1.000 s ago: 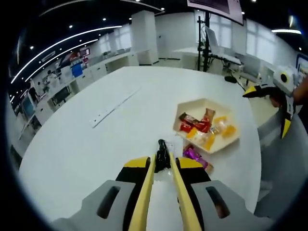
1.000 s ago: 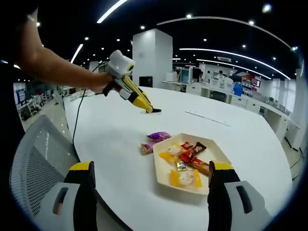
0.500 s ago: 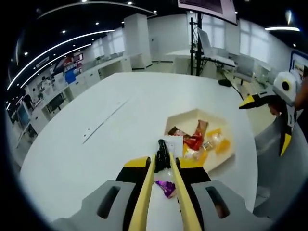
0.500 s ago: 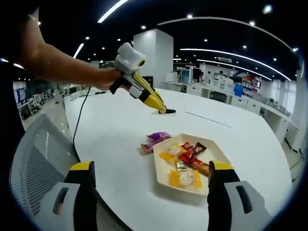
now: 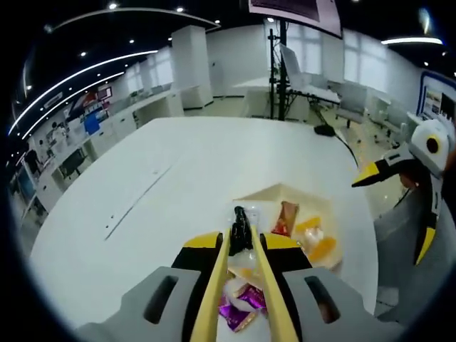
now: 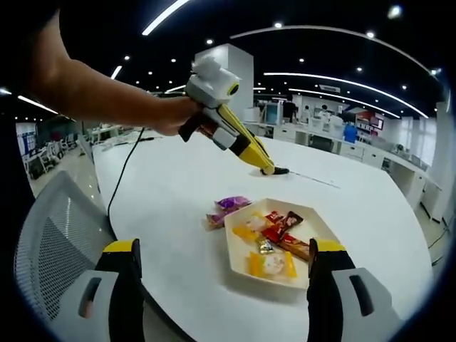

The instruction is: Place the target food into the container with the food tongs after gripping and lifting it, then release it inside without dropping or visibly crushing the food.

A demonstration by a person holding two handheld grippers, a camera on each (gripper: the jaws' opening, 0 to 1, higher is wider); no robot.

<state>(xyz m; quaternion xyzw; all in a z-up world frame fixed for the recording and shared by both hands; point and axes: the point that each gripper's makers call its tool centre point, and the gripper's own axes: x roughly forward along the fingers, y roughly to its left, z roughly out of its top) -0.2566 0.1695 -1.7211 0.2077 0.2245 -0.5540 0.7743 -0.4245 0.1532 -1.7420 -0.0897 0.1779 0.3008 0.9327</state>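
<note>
Purple-wrapped candies (image 6: 229, 208) on table just beside tray (image 6: 242, 261), on its left-gripper side; left gripper (image 6: 272, 170) nearer, above, jaws near-closed, nothing visibly held; right gripper (image 6: 222, 269) wide open, empty.

Table (image 6: 178, 199): bears a tray (image 6: 239, 265) near its edge. In the tray: several wrapped snacks (image 6: 274, 239), clustered. On the table just beside the tray, in the right gripper view to its left: two loose wrapped sweets (image 6: 226, 209). Chair (image 6: 57, 235): at the table's edge, left of the tray. Left gripper (image 6: 269, 169): above the table, behind the tray.
</note>
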